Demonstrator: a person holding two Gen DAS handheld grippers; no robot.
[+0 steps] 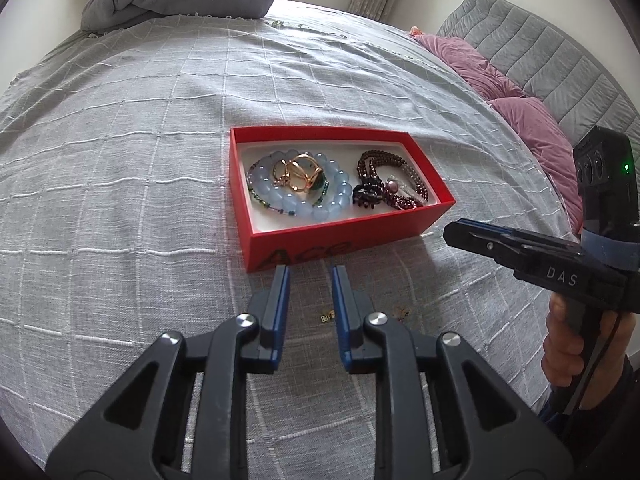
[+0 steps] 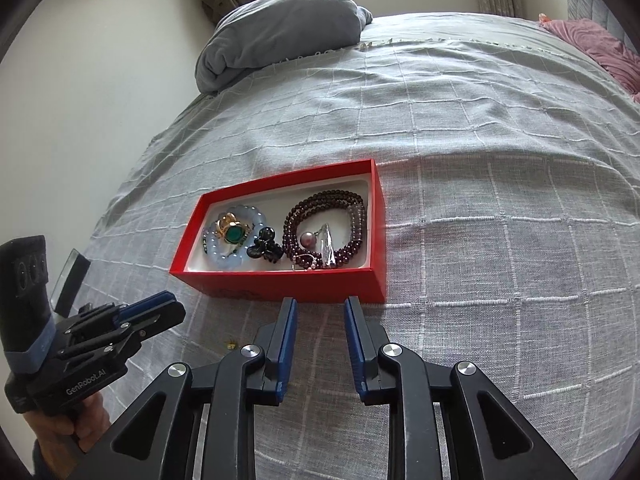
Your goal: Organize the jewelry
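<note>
A grey bedspread with a white stitched grid (image 1: 132, 184) covers the bed. On it sits a red rectangular cardboard box with a white lining (image 1: 430, 216), just beyond both grippers. In the box's left half lies a pale blue bead bracelet (image 1: 334, 178) with gold rings (image 1: 298, 174) resting inside its loop; in the right half lies a coiled dark red bead strand (image 2: 344, 204). The left gripper (image 1: 311, 273) hangs near the box's front wall, fingers spread and holding nothing. The right gripper (image 2: 321, 305) does likewise. A tiny gold piece (image 1: 327, 316) lies on the bedspread between the left fingers.
</note>
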